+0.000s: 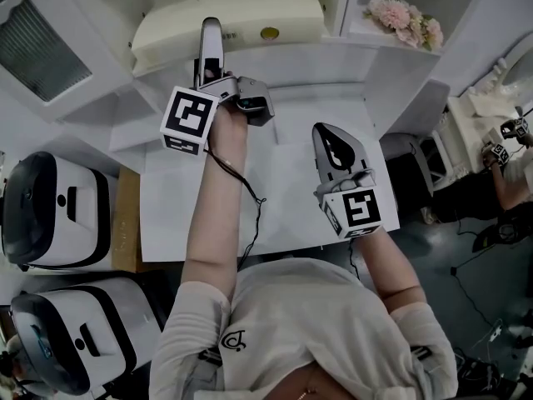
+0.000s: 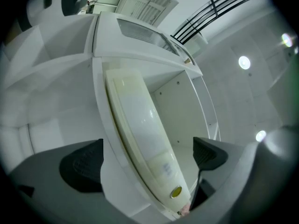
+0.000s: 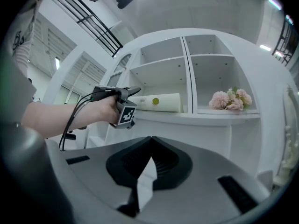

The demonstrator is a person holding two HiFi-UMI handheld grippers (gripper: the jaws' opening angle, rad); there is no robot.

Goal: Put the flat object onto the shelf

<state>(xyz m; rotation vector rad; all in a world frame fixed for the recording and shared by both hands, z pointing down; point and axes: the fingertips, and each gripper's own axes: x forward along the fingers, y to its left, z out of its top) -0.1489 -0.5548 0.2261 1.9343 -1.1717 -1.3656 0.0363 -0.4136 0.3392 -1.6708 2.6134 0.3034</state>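
Note:
The flat object (image 1: 226, 27) is a long cream board with a round gold sticker. It lies inside the lower left compartment of the white shelf (image 1: 333, 57). My left gripper (image 1: 211, 55) is held up at the front of that compartment, turned on its side and open. In the left gripper view the flat object (image 2: 140, 125) runs between the wide-apart jaws of the left gripper (image 2: 145, 158), resting on the shelf board with neither pad pressed on it. My right gripper (image 1: 337, 152) hovers shut and empty over the white table (image 1: 283, 190). The right gripper view shows the right gripper (image 3: 150, 148), the flat object (image 3: 163, 101) and the left gripper (image 3: 133, 91).
A bunch of pink flowers (image 1: 405, 19) sits in the compartment to the right, seen also as the pink flowers (image 3: 230, 100). Two white machines with black bands (image 1: 54, 211) (image 1: 75, 332) stand left of the table. Another person with grippers (image 1: 508, 152) works at far right.

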